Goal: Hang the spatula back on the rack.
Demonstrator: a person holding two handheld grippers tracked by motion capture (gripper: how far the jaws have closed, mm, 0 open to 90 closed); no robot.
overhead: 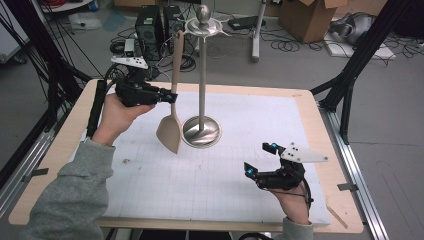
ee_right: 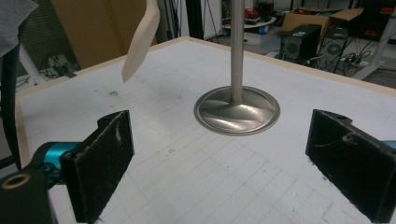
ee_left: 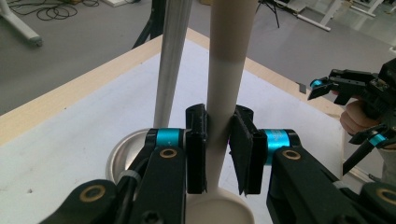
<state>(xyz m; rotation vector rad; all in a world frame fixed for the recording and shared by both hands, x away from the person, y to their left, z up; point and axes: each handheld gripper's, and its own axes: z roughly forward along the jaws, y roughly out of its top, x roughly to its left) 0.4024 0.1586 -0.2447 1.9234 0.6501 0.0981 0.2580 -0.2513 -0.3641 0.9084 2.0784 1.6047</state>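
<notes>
I am pinching the beige spatula (overhead: 173,102) by its handle in my left gripper (overhead: 168,96), hanging it on the steel stand (overhead: 202,75) toward the table's far edge, while my right gripper (overhead: 260,161) is waiting spread wide and empty near the front right corner.

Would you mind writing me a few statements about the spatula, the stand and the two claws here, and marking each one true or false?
1. The left claw is shut on the handle of the beige spatula. True.
2. The spatula lies flat on the white mat. False: it hangs upright, its blade off the white mat, its top up at the head of the metal stand.
3. The right claw is open and holds nothing. True.
4. The metal stand has tipped over. False: it stands upright on its round base.
5. The right claw grips the stand's pole. False: it is apart from the stand, nearer the person.
</notes>
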